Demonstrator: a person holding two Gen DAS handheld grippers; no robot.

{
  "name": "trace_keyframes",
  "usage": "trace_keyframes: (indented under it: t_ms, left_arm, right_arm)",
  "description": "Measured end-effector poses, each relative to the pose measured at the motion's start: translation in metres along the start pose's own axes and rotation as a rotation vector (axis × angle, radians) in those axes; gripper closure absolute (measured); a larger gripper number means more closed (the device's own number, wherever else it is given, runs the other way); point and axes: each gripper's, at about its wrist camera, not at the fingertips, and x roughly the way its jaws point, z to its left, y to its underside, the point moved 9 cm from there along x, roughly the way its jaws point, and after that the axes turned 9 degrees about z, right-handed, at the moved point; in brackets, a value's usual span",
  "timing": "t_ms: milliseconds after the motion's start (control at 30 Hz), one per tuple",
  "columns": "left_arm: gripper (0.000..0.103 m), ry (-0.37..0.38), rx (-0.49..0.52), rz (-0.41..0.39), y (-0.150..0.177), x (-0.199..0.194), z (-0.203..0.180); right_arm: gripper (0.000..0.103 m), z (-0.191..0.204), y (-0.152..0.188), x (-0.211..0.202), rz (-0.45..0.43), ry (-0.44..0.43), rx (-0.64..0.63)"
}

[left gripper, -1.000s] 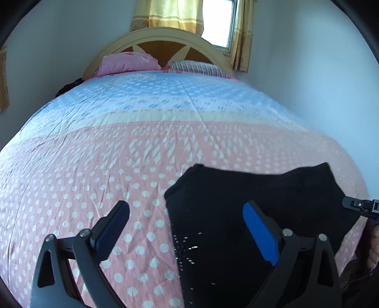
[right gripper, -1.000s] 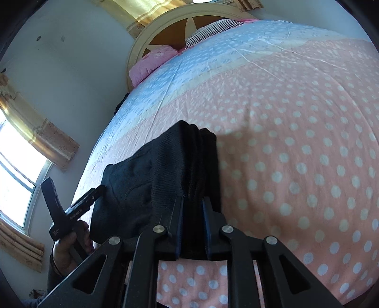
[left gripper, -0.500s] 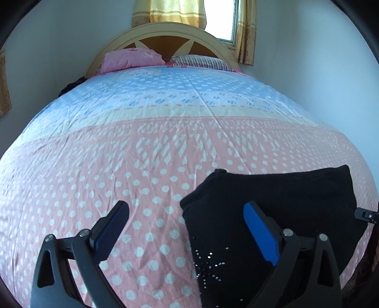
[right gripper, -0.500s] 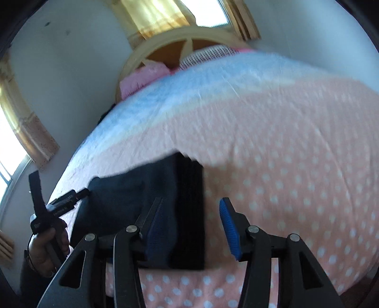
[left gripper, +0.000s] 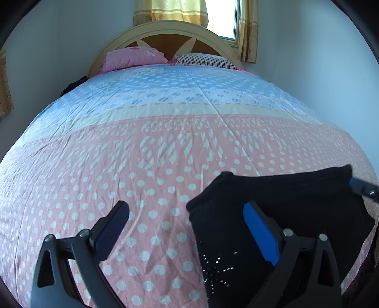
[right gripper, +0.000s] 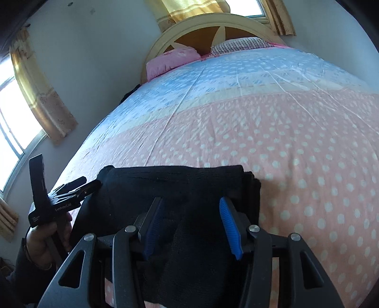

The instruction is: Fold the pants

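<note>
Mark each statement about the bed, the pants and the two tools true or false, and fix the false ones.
1. The black pants lie folded on the pink dotted part of the bedspread. True.
2. The right tool is clamped on the pants. False: its pads stand apart, pressing nothing.
3. The left tool is open. True.
4. Two pillows, a pink pillow and a striped pillow, sit by the headboard. True.
5. The pants hang off the headboard. False: they lie on the near part of the bed.

A polka-dot bedspread [left gripper: 132,161] covers the bed; a pink pillow [left gripper: 133,58] and striped pillow [left gripper: 203,59] lean against the arched headboard [left gripper: 165,32], yellow curtains [left gripper: 170,10] above
</note>
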Motion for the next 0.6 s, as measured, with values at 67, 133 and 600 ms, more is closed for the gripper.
trace_keyframes:
  t_ms: [67, 133, 600]
  left_arm:
    - [0.003, 0.004, -0.001, 0.004, 0.001, 0.001, 0.000]
    - [0.003, 0.006, -0.001, 0.008, 0.002, 0.002, -0.002]
    - [0.003, 0.046, 0.046, 0.016, 0.021, -0.016, -0.025]
  right_arm:
    - [0.052, 0.004, 0.003, -0.002, 0.003, 0.031, -0.026]
    - [0.052, 0.010, 0.009, -0.003, 0.012, 0.089, -0.081]
    - [0.055, -0.001, 0.057, -0.026, 0.042, 0.194, -0.119]
